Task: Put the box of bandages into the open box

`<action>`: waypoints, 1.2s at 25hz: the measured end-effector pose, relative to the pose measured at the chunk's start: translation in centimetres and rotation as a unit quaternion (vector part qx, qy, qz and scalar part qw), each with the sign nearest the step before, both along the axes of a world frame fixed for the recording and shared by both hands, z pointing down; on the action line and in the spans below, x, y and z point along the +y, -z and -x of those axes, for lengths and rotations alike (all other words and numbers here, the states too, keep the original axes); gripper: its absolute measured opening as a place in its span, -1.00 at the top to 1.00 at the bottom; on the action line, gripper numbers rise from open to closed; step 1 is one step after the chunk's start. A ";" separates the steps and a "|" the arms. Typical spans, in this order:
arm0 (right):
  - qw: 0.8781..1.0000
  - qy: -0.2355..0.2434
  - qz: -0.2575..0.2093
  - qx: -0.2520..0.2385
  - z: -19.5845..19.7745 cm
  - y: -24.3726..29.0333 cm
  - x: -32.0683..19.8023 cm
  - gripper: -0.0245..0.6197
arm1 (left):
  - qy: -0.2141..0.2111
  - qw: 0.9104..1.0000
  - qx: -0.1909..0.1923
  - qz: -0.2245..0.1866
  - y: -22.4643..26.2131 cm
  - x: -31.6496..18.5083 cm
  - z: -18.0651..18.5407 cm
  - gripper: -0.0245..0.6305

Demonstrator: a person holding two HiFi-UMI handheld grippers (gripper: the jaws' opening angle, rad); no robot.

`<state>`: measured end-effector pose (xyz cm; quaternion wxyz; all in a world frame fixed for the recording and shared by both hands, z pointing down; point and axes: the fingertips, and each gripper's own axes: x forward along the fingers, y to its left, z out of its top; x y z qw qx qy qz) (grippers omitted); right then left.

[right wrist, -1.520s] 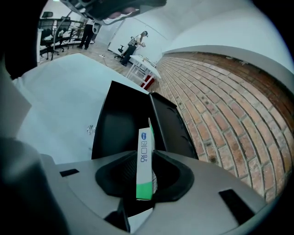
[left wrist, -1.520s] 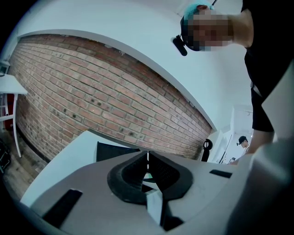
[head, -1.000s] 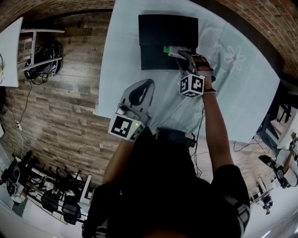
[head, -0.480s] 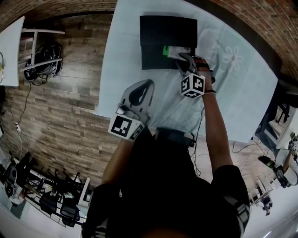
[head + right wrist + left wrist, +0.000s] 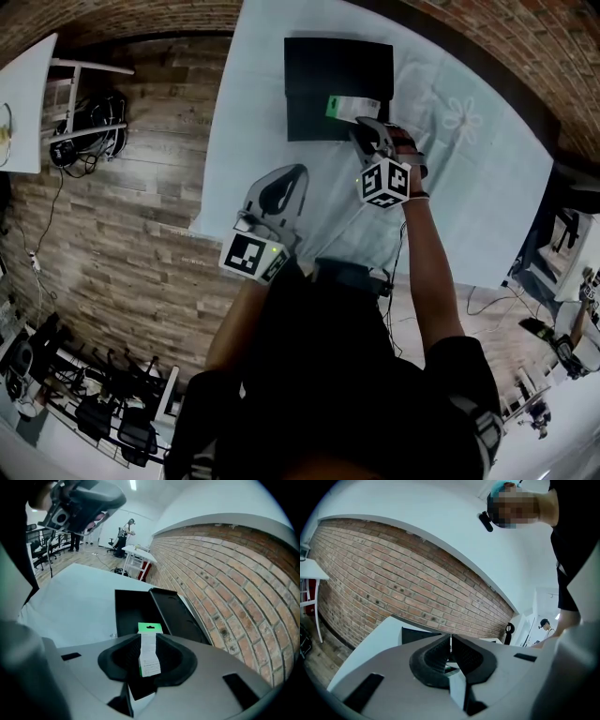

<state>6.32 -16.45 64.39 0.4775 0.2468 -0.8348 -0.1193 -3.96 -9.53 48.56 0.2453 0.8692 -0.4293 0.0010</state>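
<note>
**Entry: placing step, right side**

1. Right gripper [image 5: 147, 635]. Jaws closing. The box of bandages [image 5: 149, 660] stands between the pads, and no gap shows on either side of its white edge.
   - Change: against the head view of a second ago, the marker cube [image 5: 385, 182] sits slightly nearer the person. More of the package's white face is uncovered.
   - Meaning, as a judgement: the item has reached its destination and the grip is being reset, not carried further. What remains is to let go and draw back.
2. Box of bandages. Its near end is in the jaws and its green hanging tab points away from the gripper, out over the tray. Whether it rests on the tray floor or hangs just above cannot be told.
3. Open box [image 5: 133, 613]. Black, directly ahead of and under the jaw tips. Its raised lid [image 5: 180, 616] runs along the gripper's right.
4. Pale cloth [image 5: 75, 602]. Spreads to the gripper's left and beyond.
5. Brick wall [image 5: 234, 583]. Farthest item, on the gripper's right.

**Pose**
- Right: the forearm [image 5: 427, 253] reaches straight forward from the body. A gloved hand [image 5: 405, 141] wraps the handle, and the jaws are angled down across the tray.
- Left gripper [image 5: 451, 639]: held back near the body, well behind the right one. Its pads are pressed together on nothing and it is tilted upward.
</note>
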 end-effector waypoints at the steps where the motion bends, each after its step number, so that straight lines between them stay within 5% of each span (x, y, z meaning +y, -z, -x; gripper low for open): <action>1: 1.000 -0.007 -0.003 -0.010 0.2 0.6 0.2 0.61 | -0.001 1.000 0.001 -0.002 0.2 0.2 0.0 0.80; 7: 0.990 -0.079 -0.012 -0.119 1.6 5.1 2.1 0.78 | -0.004 1.000 0.006 -0.015 1.5 1.3 0.0 0.80; 11: 0.963 -0.146 -0.006 -0.226 2.1 8.9 3.8 0.81 | -0.007 1.000 0.010 -0.022 2.3 2.3 0.0 0.80; 19: 0.904 -0.251 0.012 -0.347 0.7 13.7 7.3 0.84 | -0.022 0.998 0.011 -0.049 4.3 4.7 0.0 0.80; 30: 0.851 -0.281 -0.028 -0.442 1.6 20.8 13.1 0.84 | -0.022 0.996 -0.020 -0.082 6.8 8.1 1.2 0.80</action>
